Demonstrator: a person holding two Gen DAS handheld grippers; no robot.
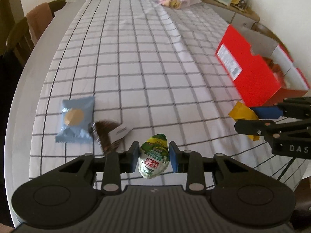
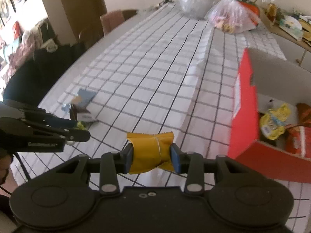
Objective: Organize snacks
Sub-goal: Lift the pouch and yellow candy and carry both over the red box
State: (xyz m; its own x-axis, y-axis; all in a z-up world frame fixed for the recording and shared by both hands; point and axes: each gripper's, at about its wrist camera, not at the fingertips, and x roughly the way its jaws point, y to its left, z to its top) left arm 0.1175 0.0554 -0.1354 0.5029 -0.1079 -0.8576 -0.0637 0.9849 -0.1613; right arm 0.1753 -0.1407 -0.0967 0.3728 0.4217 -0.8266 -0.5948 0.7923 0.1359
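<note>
1. The green-and-white pointed snack sachet [image 1: 154,157] sits between the left tongs [image 1: 153,160], clamped by both blue pads above the bench [image 1: 136,62].
2. The crumpled yellow snack packet [image 2: 150,154] is gripped in the right tongs [image 2: 152,158].
3. The open red cardboard box [image 2: 245,116] stands just right, holding snacks.
4. A pale blue biscuit wrapper [image 1: 76,119] lies on the bench, left.

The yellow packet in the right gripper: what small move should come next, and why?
Probably carry it a little to the right and over the open red box. The right gripper is shut on the yellow packet, held above the checked tablecloth, and the box beside it already holds other snacks. The left gripper, holding a green packet, can follow.
</note>
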